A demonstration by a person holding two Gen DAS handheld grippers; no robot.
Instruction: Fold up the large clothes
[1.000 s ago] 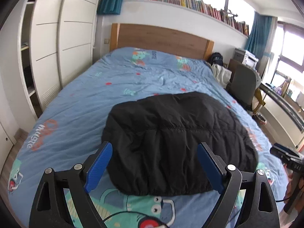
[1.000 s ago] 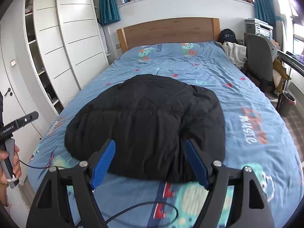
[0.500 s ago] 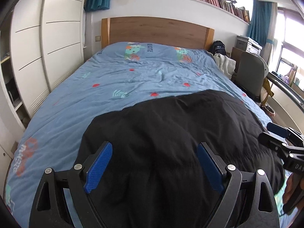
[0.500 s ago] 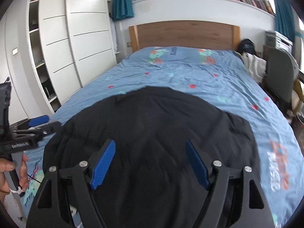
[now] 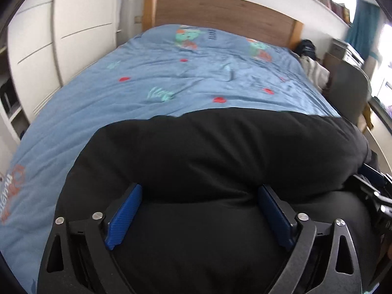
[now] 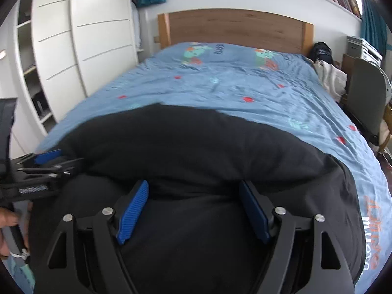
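Black padded jacket [image 5: 220, 152] lay across the near part of the bed, filling the lower half of both wrist views.

It rested on a blue printed bedspread [image 5: 171, 73], which ran up to a wooden headboard [image 5: 220, 12] at the top of the frame. Left gripper [image 5: 199, 196] hung low over the jacket, its jaws opening, blue pads [image 5: 125, 215] well apart with dark fabric between them and no clear press on it. Right gripper [image 6: 193, 191] stood spread over the same fabric, nothing pinched. White wardrobe doors [image 6: 98, 36] stood at upper left, a grey chair [image 6: 365, 90] at right. A hand [image 6: 9, 220] showed at the left edge of the right view.
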